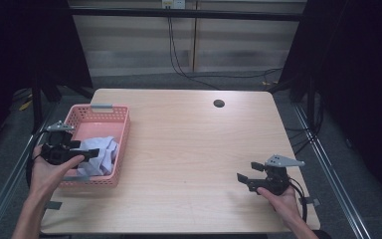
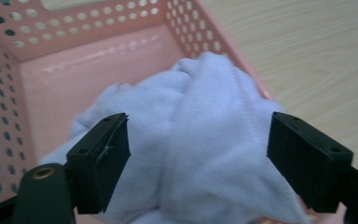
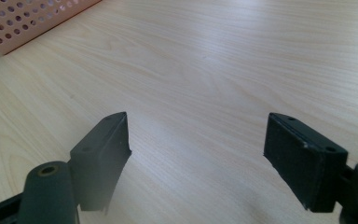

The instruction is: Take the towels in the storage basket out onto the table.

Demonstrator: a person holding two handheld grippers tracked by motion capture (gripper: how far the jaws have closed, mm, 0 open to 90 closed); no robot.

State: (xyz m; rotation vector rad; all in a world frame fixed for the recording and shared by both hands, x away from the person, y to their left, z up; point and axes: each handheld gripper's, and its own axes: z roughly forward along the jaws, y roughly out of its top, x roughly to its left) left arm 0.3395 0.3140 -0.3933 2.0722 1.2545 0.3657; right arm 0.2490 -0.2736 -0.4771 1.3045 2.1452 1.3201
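Observation:
A pink perforated basket (image 1: 122, 130) stands at the table's left side, and a crumpled pale lilac cloth (image 1: 103, 153) lies in its near end. My left gripper (image 1: 93, 152) hovers over the basket's near left part, open, its jaws wide apart just above the cloth (image 2: 200, 140). The basket's wall (image 2: 9, 84) shows behind the cloth in the left gripper view. My right gripper (image 1: 246, 172) is held low over the table's near right area, open, with bare wood between its jaws. Its own view catches a corner of the basket (image 3: 28, 23) at the upper left.
The light wooden table (image 1: 189, 149) has a dark round cable hole (image 1: 219, 103) near its far edge. Black cables (image 1: 179, 64) run over the floor beyond the table. Metal rails (image 1: 328, 169) flank the table on both sides.

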